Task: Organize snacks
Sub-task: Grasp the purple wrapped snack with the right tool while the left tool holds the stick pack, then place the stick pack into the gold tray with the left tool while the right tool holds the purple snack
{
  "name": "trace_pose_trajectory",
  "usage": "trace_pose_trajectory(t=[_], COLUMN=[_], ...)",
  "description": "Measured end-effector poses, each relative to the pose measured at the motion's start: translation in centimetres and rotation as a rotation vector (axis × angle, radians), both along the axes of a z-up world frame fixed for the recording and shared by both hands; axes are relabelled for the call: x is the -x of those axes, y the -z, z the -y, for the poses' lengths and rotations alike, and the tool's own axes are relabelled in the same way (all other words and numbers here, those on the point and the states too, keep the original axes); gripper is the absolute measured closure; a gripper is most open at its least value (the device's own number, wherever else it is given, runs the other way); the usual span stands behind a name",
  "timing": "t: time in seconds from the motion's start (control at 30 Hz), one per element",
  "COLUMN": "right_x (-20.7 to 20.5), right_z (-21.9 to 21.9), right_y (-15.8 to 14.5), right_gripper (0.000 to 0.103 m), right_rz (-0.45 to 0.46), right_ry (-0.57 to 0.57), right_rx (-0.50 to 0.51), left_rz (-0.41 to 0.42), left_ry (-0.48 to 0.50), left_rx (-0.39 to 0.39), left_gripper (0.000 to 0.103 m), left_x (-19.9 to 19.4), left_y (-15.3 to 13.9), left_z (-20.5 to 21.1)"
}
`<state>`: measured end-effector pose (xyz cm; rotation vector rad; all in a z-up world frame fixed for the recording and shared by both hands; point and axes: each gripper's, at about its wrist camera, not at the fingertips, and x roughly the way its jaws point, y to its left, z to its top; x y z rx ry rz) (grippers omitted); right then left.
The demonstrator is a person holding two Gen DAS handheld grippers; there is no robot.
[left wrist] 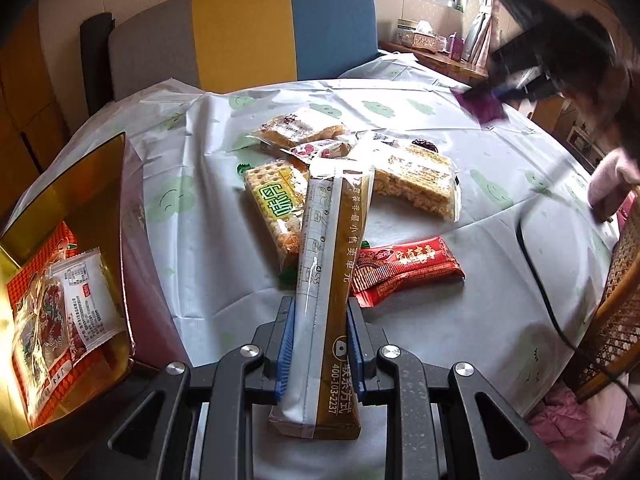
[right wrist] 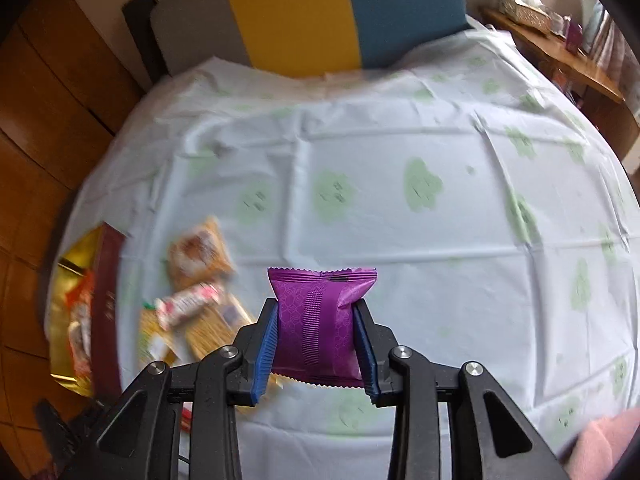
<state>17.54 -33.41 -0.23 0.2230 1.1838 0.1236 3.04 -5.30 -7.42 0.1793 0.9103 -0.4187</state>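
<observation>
My left gripper (left wrist: 320,312) is shut on a long brown and white stick packet (left wrist: 328,280), held above the table. Beyond it lies a pile of snacks: a yellow cracker pack (left wrist: 276,208), rice-cake packs (left wrist: 416,178), a red bar (left wrist: 404,268). A gold box (left wrist: 100,184) at the left holds several snack packets (left wrist: 60,304). My right gripper (right wrist: 316,312) is shut on a purple packet (right wrist: 320,320), held high over the table; it also shows blurred at the upper right of the left wrist view (left wrist: 484,106). The gold box (right wrist: 76,280) and snack pile (right wrist: 196,288) show blurred at the right wrist view's lower left.
The round table has a white cloth with green prints (right wrist: 400,200). A grey, yellow and blue chair (left wrist: 240,36) stands behind it. A wicker chair (left wrist: 616,312) and a black cable (left wrist: 536,272) are at the right. A wooden side shelf (right wrist: 560,56) stands far right.
</observation>
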Motion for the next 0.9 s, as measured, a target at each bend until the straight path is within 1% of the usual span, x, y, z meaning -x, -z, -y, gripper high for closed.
trace_pose_trajectory(t=[0.13, 0.27, 0.3, 0.37, 0.47, 0.57, 0.63, 0.7, 0.83, 0.9], right_x=[1.0, 1.7, 1.7, 1.5, 1.3, 1.5, 1.3, 1.5, 1.7, 1.7], right_z=[0.8, 0.6, 0.4, 0.0, -0.4, -0.4, -0.7, -1.1, -1.3, -1.3], right_y=[3.8, 7.3, 7.6, 7.1, 7.5, 7.4, 7.4, 7.3, 7.3, 7.3], right_gripper=[0.067, 0.066, 0.066, 0.066, 0.065, 0.065, 0.065, 0.065, 0.065, 0.065], right_rz=[-0.08, -0.142, -0.15, -0.122, -0.136, -0.138, -0.137, -0.133, -0.132, -0.133], right_ry=[0.044, 0.049, 0.046, 0.016, 0.0, 0.003, -0.006, -0.018, -0.022, -0.023], right_rx=[0.004, 0.018, 0.028, 0.04, 0.056, 0.049, 0.062, 0.079, 0.086, 0.086], left_rz=[-0.024, -0.012, -0.016, -0.016, -0.01, -0.008, -0.008, -0.014, -0.033, -0.033], left_ry=[-0.006, -0.017, -0.022, -0.032, -0.04, -0.065, -0.099, -0.16, -0.325, -0.425], left_rx=[0.017, 0.02, 0.027, 0.044, 0.066, 0.119, 0.159, 0.214, 0.314, 0.315], left_gripper=[0.079, 0.079, 0.079, 0.079, 0.079, 0.079, 0.079, 0.079, 0.079, 0.079], left_x=[-0.4, -0.4, -0.4, -0.3, 0.0, 0.0, -0.1, -0.8, -2.6, -3.5], left_y=[-0.2, -0.9, -1.1, -1.5, -2.6, -4.1, -5.1, -6.3, -7.5, -7.7], left_z=[-0.1, -0.4, -0.5, -0.6, -0.9, -1.8, -2.9, -4.9, -9.7, -12.2])
